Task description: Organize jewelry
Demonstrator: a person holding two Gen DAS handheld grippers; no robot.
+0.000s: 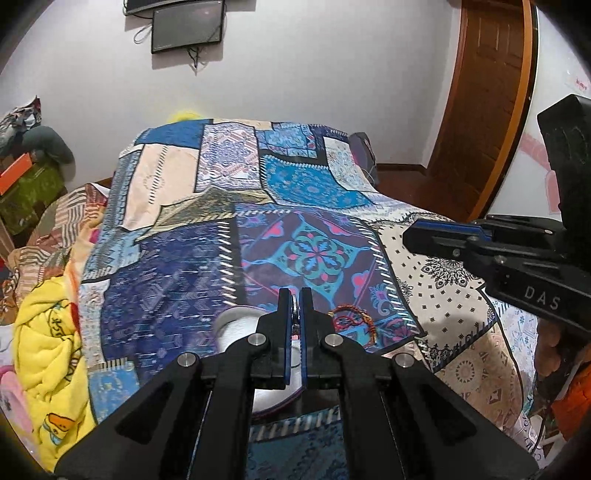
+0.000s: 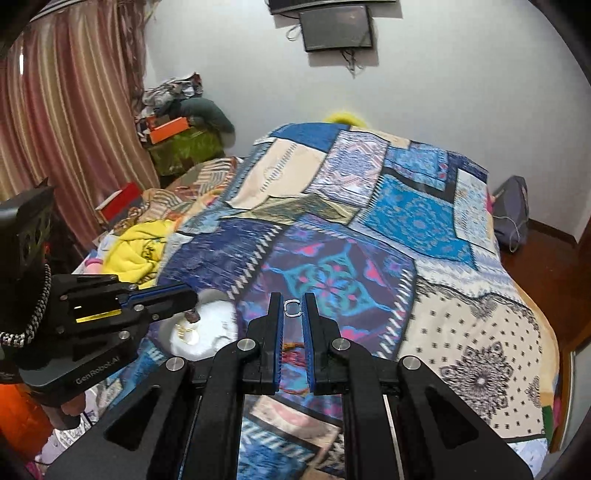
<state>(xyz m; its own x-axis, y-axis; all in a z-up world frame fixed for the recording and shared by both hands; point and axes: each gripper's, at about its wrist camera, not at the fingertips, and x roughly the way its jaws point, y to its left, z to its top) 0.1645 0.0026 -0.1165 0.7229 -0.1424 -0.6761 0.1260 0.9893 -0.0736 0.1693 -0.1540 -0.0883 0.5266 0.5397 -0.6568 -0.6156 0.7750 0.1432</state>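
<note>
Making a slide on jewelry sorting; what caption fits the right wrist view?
Right gripper pinches a silver ring above the patchwork bedspread, beside the left gripper over a white dish.

The patchwork bedspread (image 1: 295,206) is viewed closely from its foot by both wrist cameras, facing the wall-mounted screen (image 2: 336,27).

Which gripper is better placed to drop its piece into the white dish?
Left: the left gripper, shut on a small piece, is over the white dish; the right gripper holds a ring over the bedspread.
</note>
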